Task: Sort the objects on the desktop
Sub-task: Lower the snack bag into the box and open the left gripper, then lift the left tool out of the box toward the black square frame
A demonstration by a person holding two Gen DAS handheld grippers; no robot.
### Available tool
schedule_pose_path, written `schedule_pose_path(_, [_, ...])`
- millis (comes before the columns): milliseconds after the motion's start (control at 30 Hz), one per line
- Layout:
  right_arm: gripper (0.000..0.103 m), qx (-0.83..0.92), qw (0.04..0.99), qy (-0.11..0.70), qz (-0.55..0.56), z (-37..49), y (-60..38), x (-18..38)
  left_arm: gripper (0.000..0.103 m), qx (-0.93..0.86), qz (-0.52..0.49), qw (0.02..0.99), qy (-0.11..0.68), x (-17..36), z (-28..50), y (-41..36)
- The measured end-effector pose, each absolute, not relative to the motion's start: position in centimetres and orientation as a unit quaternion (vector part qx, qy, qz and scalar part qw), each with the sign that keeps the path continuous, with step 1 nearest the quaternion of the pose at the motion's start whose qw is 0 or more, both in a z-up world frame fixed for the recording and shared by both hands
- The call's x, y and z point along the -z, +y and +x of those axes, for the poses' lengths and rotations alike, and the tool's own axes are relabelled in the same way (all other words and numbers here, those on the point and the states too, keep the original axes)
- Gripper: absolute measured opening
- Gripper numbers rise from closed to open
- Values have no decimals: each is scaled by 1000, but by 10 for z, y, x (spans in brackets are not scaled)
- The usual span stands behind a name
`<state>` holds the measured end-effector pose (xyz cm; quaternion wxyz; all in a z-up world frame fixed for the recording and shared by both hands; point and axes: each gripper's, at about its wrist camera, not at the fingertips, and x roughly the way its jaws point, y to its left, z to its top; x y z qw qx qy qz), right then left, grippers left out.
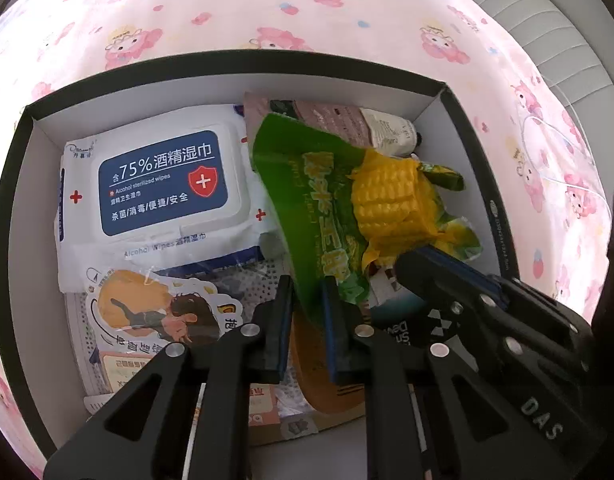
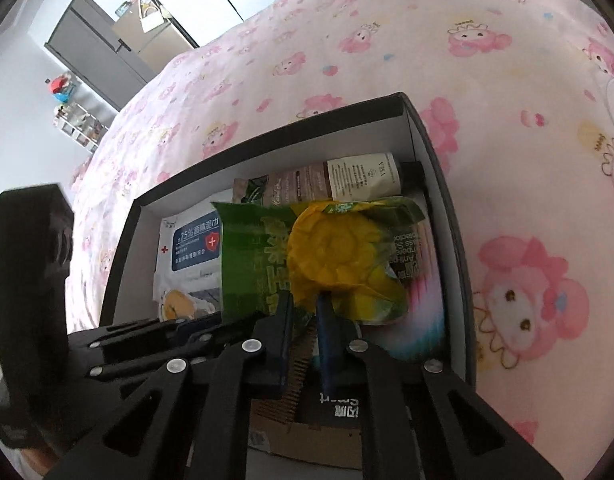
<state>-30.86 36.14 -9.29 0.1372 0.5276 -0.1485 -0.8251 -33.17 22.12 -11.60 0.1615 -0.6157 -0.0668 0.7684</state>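
Both tools [image 1: 307, 300] [image 2: 305, 308] pinch corn packet [image 1: 307, 208], hiding items beneath.

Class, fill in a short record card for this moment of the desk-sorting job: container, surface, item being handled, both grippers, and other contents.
container: black box with white lining
surface: pink cartoon-print cloth
item handled: green corn packet, yellow cob showing, held over the other contents
left gripper: shut on the packet's near green edge
right gripper: shut on the packet's yellow part
other contents: alcohol wipes pack at the box's left; cartoon sticker sheet in front of it; cream tube at the far wall
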Motion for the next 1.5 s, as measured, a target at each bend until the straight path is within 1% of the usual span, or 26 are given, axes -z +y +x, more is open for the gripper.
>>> schedule_pose_path(133, [9, 836, 139, -162, 505, -290, 374, 81, 12, -768, -614, 172, -54, 115, -329, 224])
schedule_pose_path(233, [9, 832, 141, -173, 508, -294, 376, 83, 12, -769, -616, 163, -46, 116, -335, 225])
schedule_pose_path(333, [9, 831, 139, -154, 516, -301, 366, 88, 12, -772, -615, 154, -50, 119, -344, 224])
schedule_pose_path(367, [9, 831, 140, -151, 517, -303, 364, 89, 17, -775, -613, 149, -49, 120, -348, 223])
schedule_pose_path(500, [9, 829, 144, -158, 517, -307, 364, 92, 17, -774, -612, 148, -65, 118, -354, 220])
schedule_pose_path(600, [9, 832, 141, -160, 512, -306, 366, 89, 17, -780, -603, 156, -61, 110, -348, 221])
schedule_pose_path(667, [10, 837, 134, -152, 508, -304, 366, 85, 17, -788, -590, 166, -60, 102, -339, 219])
schedule_pose_path(733, [10, 851, 119, -125, 497, -298, 363, 79, 18, -797, -575, 173, -65, 92, -330, 241])
schedule_pose_path(833, [10, 861, 104, -94, 489, -288, 359, 72, 20, -810, -553, 180, -76, 71, -315, 219])
schedule_pose_path(900, [10, 868, 98, -77, 481, -279, 356, 64, 26, -824, -532, 177, -80, 48, -296, 213])
schedule_pose_path(933, [10, 874, 93, -65, 472, -272, 352, 56, 31, -830, -523, 178, -82, 41, -283, 211])
schedule_pose_path(967, [11, 881, 88, -57, 462, -266, 349, 50, 34, -834, -514, 180, -84, 35, -271, 207])
schedule_pose_path(1000, [12, 887, 87, -51, 450, -257, 345, 42, 35, -840, -505, 182, -82, 27, -260, 202])
schedule_pose_path(1100, [23, 897, 103, -53, 426, -228, 332, 21, 34, -856, -480, 176, -68, 14, -237, 182])
schedule_pose_path(1333, [24, 906, 131, -53, 398, -166, 293, -16, 36, -878, -446, 161, -70, -21, -172, 135])
schedule_pose_path(1500, [24, 911, 151, -27, 383, -128, 261, -32, 38, -878, -453, 137, -74, -29, -131, 108])
